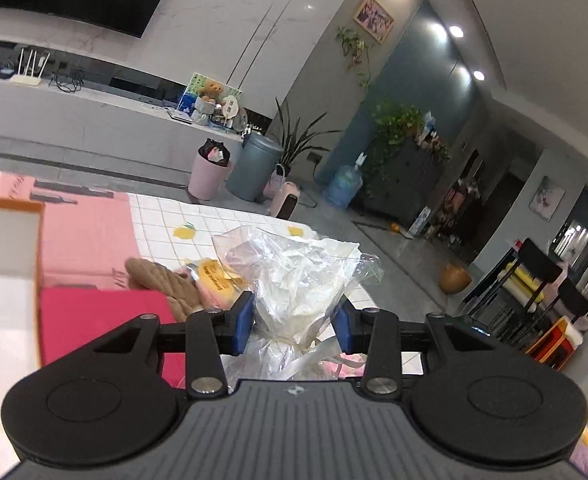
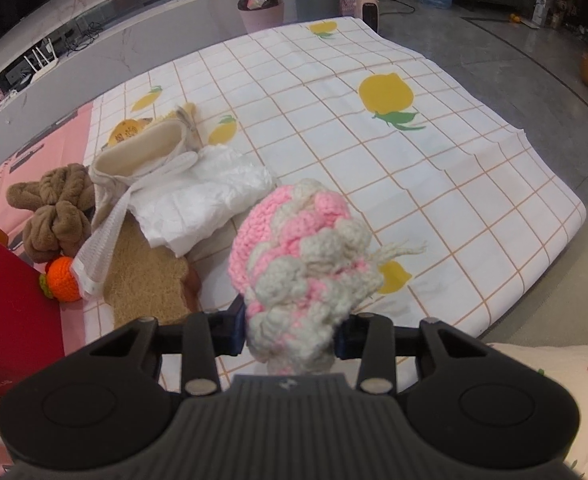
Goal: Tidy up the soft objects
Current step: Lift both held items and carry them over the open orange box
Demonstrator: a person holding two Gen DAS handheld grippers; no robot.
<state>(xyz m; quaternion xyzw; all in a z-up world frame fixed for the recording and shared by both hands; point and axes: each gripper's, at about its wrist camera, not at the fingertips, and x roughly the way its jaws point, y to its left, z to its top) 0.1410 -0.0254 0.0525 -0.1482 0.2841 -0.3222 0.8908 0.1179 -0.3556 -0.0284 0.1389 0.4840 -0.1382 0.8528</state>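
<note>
My left gripper (image 1: 296, 326) is shut on a crinkly clear plastic bag (image 1: 294, 276), held up over the lemon-print cloth (image 1: 162, 220). My right gripper (image 2: 290, 332) is shut on a pink and cream crocheted piece (image 2: 298, 256), lifted above the same cloth (image 2: 374, 160). On the cloth to the left lie a brown knotted plush (image 2: 54, 208), an orange crocheted fruit (image 2: 64, 278), a cream pouch with a white strap (image 2: 142, 152), a white crumpled bag (image 2: 202, 196) and a tan toast-shaped sponge (image 2: 146, 280). The brown plush (image 1: 162, 284) also shows beyond the left fingers.
A red box (image 2: 10, 320) with an orange-edged white flap (image 1: 6, 248) stands at the left. A pink mat (image 1: 82, 232) lies under it. Beyond the cloth's far edge are a pink bin (image 1: 208, 172), a grey bin (image 1: 254, 164) and a small heater (image 2: 368, 10) on the grey floor.
</note>
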